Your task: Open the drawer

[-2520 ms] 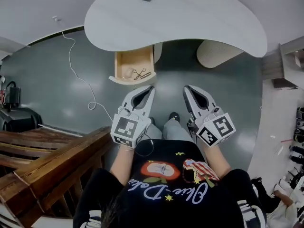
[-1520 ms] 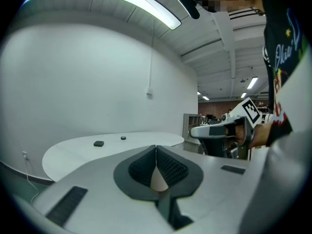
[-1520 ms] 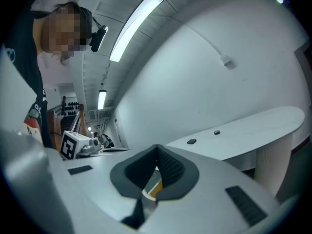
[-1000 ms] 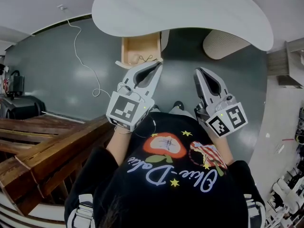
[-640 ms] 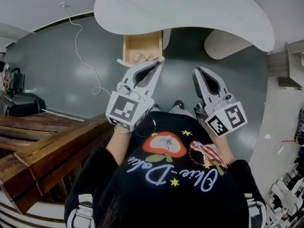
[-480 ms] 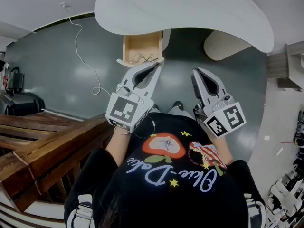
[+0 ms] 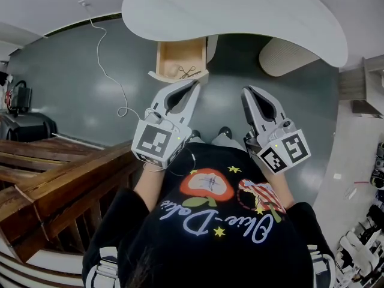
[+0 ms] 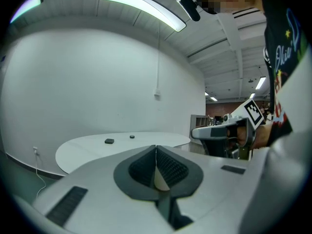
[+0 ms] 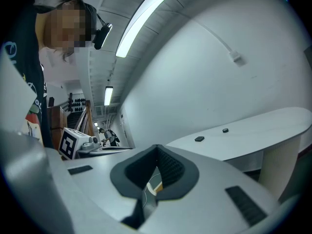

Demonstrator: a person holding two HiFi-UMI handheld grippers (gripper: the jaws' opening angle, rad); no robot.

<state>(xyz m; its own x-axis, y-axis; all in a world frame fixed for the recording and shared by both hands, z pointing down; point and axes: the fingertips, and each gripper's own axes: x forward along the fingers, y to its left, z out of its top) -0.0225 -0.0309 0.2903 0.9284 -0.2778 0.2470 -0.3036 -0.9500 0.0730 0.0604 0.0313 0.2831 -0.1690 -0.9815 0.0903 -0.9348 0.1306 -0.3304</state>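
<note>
Bright, even indoor light from ceiling tube lamps point(image 8: 141, 6); same long streak in right gripper view. Pale glare patches on glossy grey floor point(image 7: 72, 89). Dark shadow under white tabletop point(image 7: 240, 11), beside drawer point(image 7: 180, 57). Heavy fisheye bending throughout; black vignetted corners in both gripper views. Nearest foreground slightly soft.

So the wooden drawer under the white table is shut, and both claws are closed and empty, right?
Not quite: the head view shows the wooden drawer under the white table pulled open. The left claw and right claw are indeed closed and empty.
</note>
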